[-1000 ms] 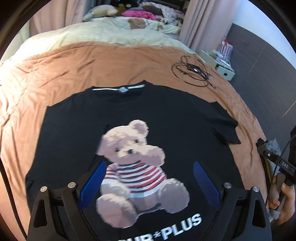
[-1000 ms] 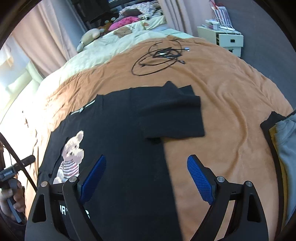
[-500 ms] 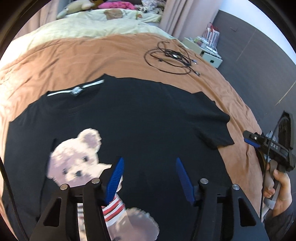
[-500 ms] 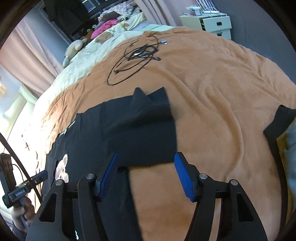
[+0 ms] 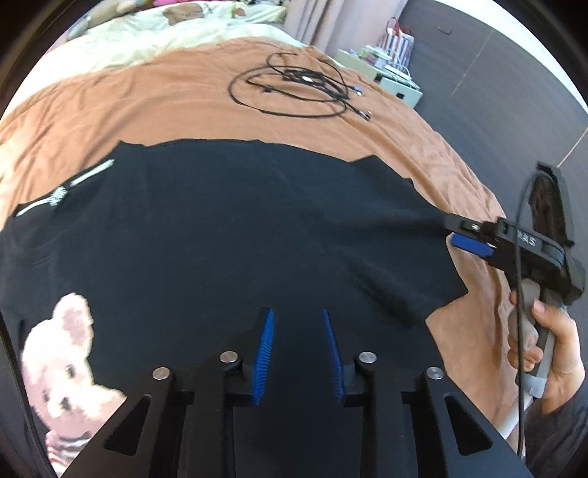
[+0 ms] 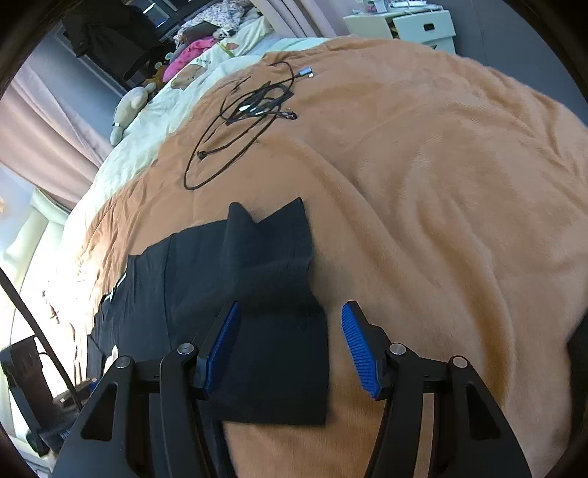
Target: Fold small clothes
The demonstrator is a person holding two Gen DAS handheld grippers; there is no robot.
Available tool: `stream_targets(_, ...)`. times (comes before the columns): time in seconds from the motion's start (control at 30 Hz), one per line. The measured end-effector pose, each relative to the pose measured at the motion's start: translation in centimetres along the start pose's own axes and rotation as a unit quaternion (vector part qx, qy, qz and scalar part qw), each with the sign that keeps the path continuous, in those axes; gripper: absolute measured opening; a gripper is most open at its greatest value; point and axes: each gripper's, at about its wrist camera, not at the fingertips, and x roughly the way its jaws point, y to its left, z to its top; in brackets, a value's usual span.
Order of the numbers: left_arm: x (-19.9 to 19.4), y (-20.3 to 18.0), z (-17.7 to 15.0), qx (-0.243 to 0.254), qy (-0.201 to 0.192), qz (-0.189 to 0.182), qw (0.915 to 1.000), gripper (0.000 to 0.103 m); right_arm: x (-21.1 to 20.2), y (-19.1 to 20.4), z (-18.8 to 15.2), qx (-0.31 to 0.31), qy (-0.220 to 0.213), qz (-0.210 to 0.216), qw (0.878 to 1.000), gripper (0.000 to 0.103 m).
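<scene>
Spread flat on a brown blanket [image 5: 154,110]: a black T-shirt [image 5: 235,235] with a pixelated teddy bear print [image 5: 58,371] at lower left in the left wrist view and a white-striped neck label [image 5: 62,191] near the collar. Beyond the shirt, well apart from it, a loose coil of black cables [image 5: 294,88]. Farther back, cream bedding [image 6: 147,121] with a plush toy [image 6: 128,110] and pink fabric, pinkish curtains [image 5: 330,22], and a white drawer unit [image 6: 415,25] against a dark wall. Nothing lying between either tool and the shirt.

Left gripper [image 5: 297,345]: over the plain black chest area, right of the bear, blue pads close together and closing, a narrow strip of black cloth visible in the gap below them. Pads apparently not yet pinching fabric, though dark cloth against dark tool makes contact hard to judge.

Right gripper [image 6: 290,342]: over the shirt's right sleeve [image 6: 272,286], which lies partly folded onto itself at the blanket's edge of the garment. Jaws about half apart and closing, 1 pad over the sleeve's inner part, the other over bare blanket just beside the sleeve hem. In the left wrist view, same tool at far right with its blue pad [image 5: 470,245] at the sleeve edge, held by a hand [image 5: 547,342] on the grey handle.
</scene>
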Motion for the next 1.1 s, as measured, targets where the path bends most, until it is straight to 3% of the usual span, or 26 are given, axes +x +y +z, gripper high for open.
stream_targets(0.17,1.8,-1.0,0.9,0.004,0.004,-0.007,1.0,0.022,1.6,-0.1,1.2,-0.002,0.008,0.004,1.0,0.055)
stream_targets(0.23,2.7,-1.3,1.3,0.001,0.009,-0.014,0.9999,0.02,1.9,-0.1,1.6,0.004,0.013,0.014,1.0,0.043)
stream_targets(0.27,3.2,-1.5,1.4,-0.003,0.013,-0.021,0.9997,0.019,2.1,-0.1,1.7,0.007,0.019,0.022,1.0,0.03)
stream_targets(0.33,4.5,-1.8,1.4,-0.015,0.029,-0.039,0.9987,0.019,2.2,0.3,1.9,-0.002,0.028,0.019,0.999,0.018)
stream_targets(0.4,5.0,-2.1,1.3,-0.014,0.028,-0.032,0.999,0.019,1.8,0.9,2.2,-0.011,0.032,0.021,0.999,0.01)
stream_targets(0.63,3.2,-1.2,1.3,-0.021,0.026,-0.034,0.9988,0.019,-1.1,4.6,2.9,-0.053,0.015,0.031,0.998,0.007)
stream_targets(0.77,1.0,0.6,0.5,-0.055,0.019,-0.047,0.9972,0.019,-2.2,7.3,2.7,-0.072,0.01,0.035,0.997,0.005)
stream_targets(1.1,-4.5,4.5,-1.7,-0.077,0.003,-0.018,0.9969,0.019,-3.4,13.9,0.1,-0.128,0.011,0.031,0.991,0.005)
